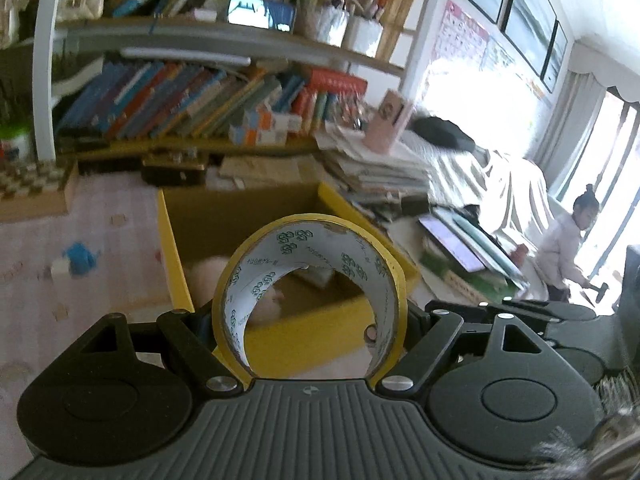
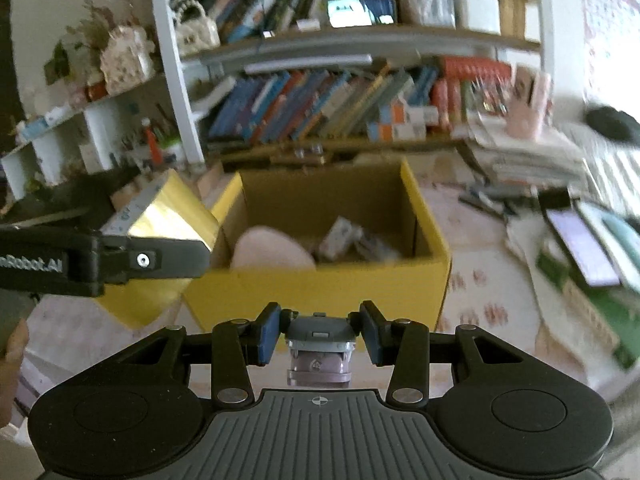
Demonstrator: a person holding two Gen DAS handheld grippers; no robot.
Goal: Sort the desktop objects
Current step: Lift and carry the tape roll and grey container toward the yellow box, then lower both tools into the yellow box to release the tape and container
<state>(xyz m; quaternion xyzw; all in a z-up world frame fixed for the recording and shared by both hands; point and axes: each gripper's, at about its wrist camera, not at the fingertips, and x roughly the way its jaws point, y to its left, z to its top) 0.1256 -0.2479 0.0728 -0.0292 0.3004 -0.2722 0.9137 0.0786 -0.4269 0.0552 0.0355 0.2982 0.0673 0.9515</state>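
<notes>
Two carried items: tape roll (image 1: pixel 310 288) and a small grey-and-mauve gadget (image 2: pixel 319 350)
Landmark: yellow box (image 2: pixel 320 284), open-topped
Tape handling: probably light, stiff ring; slick outer band, so hold across its width
Tape look: yellow rim, white printed core
Left gripper (image 1: pixel 310 320): jaws spread wide, clasping the roll, just short of the box
Right gripper (image 2: pixel 319 340): fingers narrow, pinching the gadget before the box
Gadget handling: hard, likely light

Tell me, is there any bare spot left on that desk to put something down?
Yes. The pink mat is mostly bare left of the yellow box, apart from a small blue toy. Another bare strip lies between the box and the tablet. The paper stacks on the right and the bookshelf behind are crowded.
</notes>
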